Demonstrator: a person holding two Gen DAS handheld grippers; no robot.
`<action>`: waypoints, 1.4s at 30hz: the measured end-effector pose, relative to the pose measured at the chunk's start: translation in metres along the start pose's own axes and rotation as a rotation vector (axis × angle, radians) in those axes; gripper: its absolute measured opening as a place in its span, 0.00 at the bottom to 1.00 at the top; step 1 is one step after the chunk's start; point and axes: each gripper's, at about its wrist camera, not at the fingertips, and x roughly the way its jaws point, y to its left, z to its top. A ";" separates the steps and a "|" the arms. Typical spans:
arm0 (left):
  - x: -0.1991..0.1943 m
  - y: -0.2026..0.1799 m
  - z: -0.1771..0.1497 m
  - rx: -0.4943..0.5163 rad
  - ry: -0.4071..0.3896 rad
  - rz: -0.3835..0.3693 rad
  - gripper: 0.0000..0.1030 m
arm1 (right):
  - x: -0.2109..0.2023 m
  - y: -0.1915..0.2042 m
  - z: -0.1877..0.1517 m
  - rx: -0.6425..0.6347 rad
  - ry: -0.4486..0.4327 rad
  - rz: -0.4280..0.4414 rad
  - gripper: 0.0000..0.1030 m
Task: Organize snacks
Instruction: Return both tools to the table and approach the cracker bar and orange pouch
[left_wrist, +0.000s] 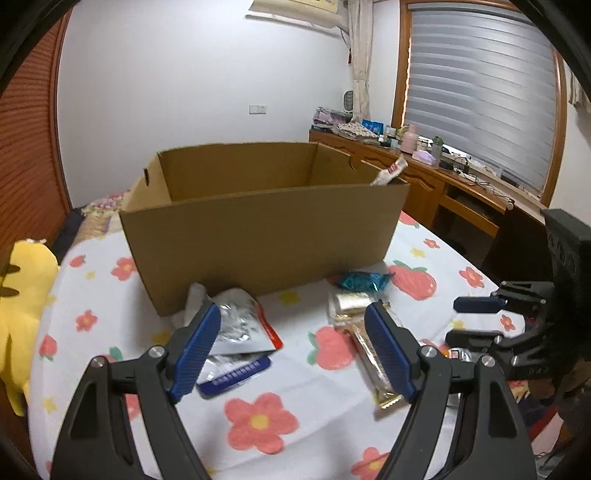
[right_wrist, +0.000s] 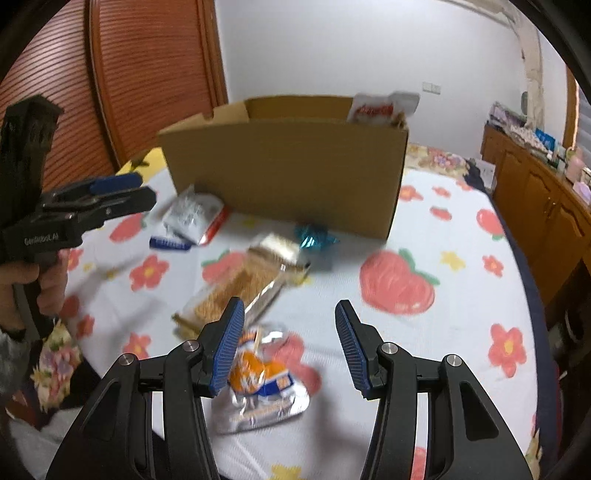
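Corrugated cardboard box (left_wrist: 258, 229) stands rectangular behind crinkled foil snack packets (left_wrist: 236, 325).

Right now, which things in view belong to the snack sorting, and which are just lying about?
Job:
cardboard box
silver packet
teal wrapper
cracker pack
orange packet

Lying about:
yellow plush toy
wooden dresser

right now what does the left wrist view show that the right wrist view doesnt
Only the left wrist view: a yellow plush toy and the window blinds.
Only the right wrist view: an orange snack packet below the open right gripper.
Both: the cardboard box, teal candy, silver pouch, biscuit pack, flowered cloth.
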 end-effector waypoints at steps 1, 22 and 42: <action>0.002 -0.001 -0.001 -0.008 0.007 -0.005 0.79 | 0.001 0.000 -0.003 -0.007 0.007 0.006 0.51; -0.016 -0.022 -0.021 -0.053 0.020 0.084 0.79 | 0.024 0.015 -0.023 -0.178 0.153 0.101 0.60; 0.014 -0.051 -0.028 -0.061 0.060 0.032 0.78 | 0.019 0.009 -0.030 -0.141 0.185 0.105 0.42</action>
